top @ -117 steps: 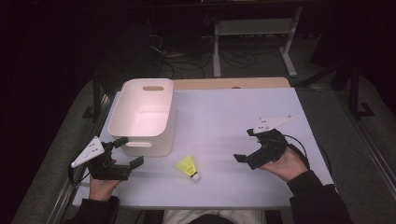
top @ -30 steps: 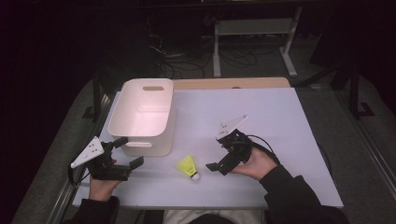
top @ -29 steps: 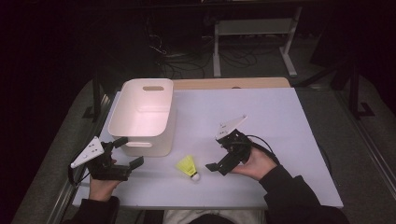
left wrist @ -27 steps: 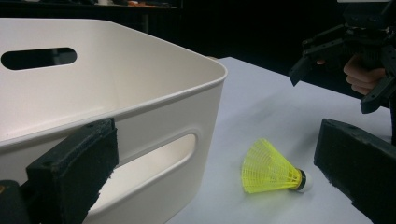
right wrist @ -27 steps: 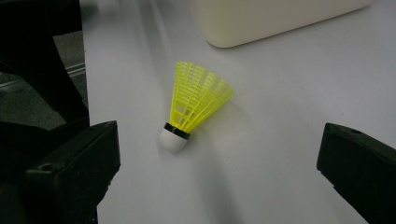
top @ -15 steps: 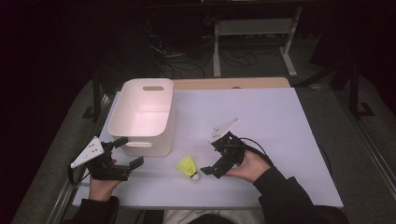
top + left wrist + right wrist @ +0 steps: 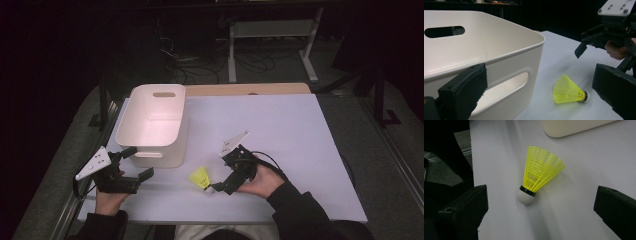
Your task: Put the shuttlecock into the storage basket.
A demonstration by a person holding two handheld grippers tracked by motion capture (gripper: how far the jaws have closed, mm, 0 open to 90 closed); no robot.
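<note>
- The shuttlecock (image 7: 201, 178) lies on its side on the white table (image 7: 300, 130), near the front edge and just off the front right corner of the bin (image 7: 155, 125). It is not touching the bin.
- Its yellow skirt points back toward the bin; the white cork end (image 7: 525, 196) points toward the person.
- The right gripper (image 7: 225, 180) is down at the cork end with its jaws wide apart. In the right gripper view the shuttlecock sits between them, and neither pad touches it.
- The right hand (image 7: 265, 181) rests low on the table behind that gripper.
- The left gripper (image 7: 134, 165) waits off to the left, just in front of the bin's near wall. Its jaws are apart too and hold nothing.
- From the left gripper view, the bin's wall with its handle slot is close, and the shuttlecock lies beyond it to the right.
- The bin looks empty inside and stands upright.
- My read: this is the reach-and-line-up step, just short of the grasp, with the bin the likely place for the drop.
- Next, the right jaws likely need to come a little further around the shuttlecock and close gently. The skirt is springy mesh, so a grip at the cork or the black band above it would hold better.
- Closing off-centre could flick the light thing away across the smooth table.
</note>
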